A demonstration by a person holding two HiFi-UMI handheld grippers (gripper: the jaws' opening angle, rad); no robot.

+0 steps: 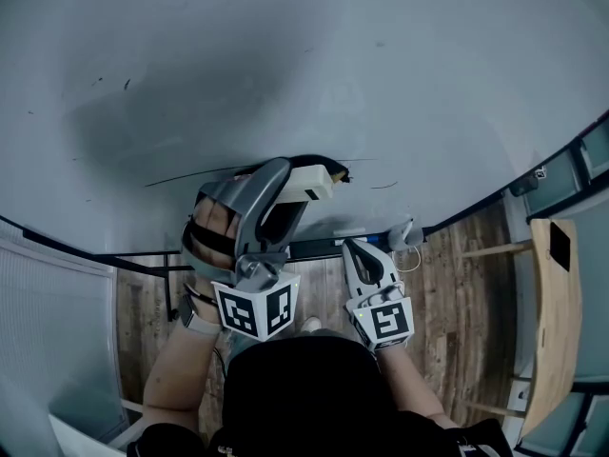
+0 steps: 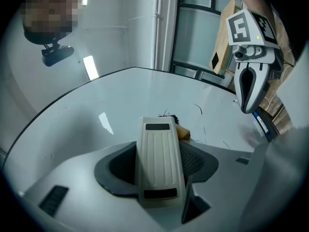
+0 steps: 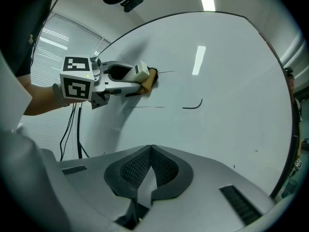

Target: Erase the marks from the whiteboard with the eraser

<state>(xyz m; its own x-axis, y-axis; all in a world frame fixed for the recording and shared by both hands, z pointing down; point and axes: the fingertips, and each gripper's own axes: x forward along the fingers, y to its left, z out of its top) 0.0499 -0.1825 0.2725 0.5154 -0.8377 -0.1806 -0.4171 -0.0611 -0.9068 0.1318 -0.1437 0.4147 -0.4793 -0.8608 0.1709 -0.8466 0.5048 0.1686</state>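
Eraser [image 2: 159,163] sat clamped in the left gripper's [image 1: 284,184] jaws, pad against the whiteboard [image 1: 285,65] at a black scribble [image 2: 166,115]; the right gripper [image 3: 150,151] hung near, jaws together and empty. Flat, firm strokes rightward looked the best way to catch the thin line [image 3: 145,107] and curved mark [image 3: 195,105] (both unerased).

Grey-white left tool [image 1: 290,187] and right tool [image 1: 360,252] bear black-and-white marker cubes [image 1: 255,310]; the person's top [image 1: 314,388] is black.
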